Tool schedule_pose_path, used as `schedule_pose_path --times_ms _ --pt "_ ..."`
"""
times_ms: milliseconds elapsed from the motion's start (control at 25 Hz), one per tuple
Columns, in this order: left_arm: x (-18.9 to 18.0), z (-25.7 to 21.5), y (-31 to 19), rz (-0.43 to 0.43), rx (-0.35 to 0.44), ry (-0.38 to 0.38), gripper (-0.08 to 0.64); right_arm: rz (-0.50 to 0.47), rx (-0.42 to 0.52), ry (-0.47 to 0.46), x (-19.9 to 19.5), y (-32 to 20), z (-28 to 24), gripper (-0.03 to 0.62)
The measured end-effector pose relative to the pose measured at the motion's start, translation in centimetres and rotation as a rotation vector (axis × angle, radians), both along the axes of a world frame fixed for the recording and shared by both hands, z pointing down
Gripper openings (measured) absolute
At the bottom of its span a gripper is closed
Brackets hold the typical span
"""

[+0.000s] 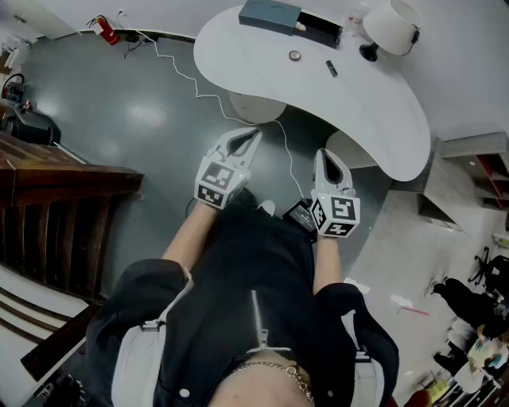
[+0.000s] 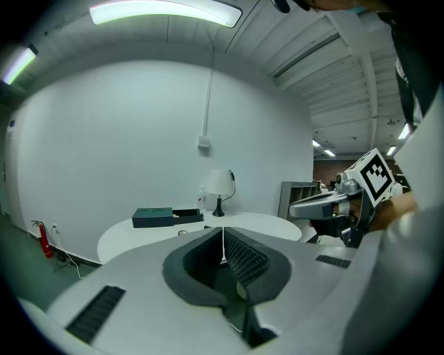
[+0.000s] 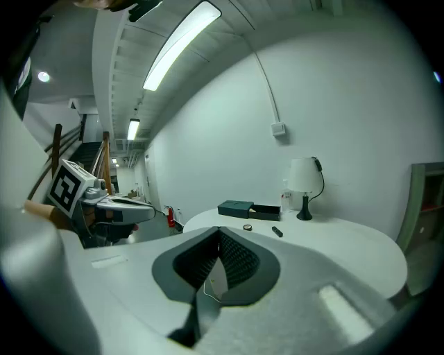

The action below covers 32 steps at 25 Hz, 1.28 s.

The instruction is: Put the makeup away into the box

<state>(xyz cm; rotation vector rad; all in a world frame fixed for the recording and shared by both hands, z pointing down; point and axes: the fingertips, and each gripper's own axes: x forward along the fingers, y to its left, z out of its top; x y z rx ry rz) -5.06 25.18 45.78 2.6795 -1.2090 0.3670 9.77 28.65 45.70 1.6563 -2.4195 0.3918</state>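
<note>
My left hand-held gripper (image 1: 253,135) and right hand-held gripper (image 1: 324,157): both clenched, empty. Table (image 1: 374,119): one box (image 1: 274,17), one round compact (image 1: 295,56), one dark stick (image 1: 332,68), one lamp (image 1: 391,27).

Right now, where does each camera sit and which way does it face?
Head view: on the person's head, looking steeply down at the curved white table; shows black jacket, left gripper, right gripper.
Left gripper view: on the left gripper, facing along its shut jaws toward the dark teal rectangular box; right gripper at right.
Right gripper view: on the right gripper, along its shut jaws toward the white-shaded lamp; left gripper at left.
Shared: both gripper views show table, box and lamp.
</note>
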Motion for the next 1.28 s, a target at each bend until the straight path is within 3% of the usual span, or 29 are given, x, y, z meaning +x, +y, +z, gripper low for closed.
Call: schedule_pose_path --times_ms 520,960,1280 --pt "-0.2 0.4 0.8 -0.004 -0.012 -0.004 0.015 -0.006 -0.009 -0.019 -0.5 0.6 0.2 0.005" --pt "1.0 0.4 1.6 -0.012 -0.017 -0.005 0.015 -0.003 -0.031 -0.038 1.4 1.6 0.4 0.005" --pt "2.7 1.0 -0.7 0.014 -0.026 -0.004 0.015 -0.001 -0.035 -0.042 2.3 -0.4 0.6 0.005"
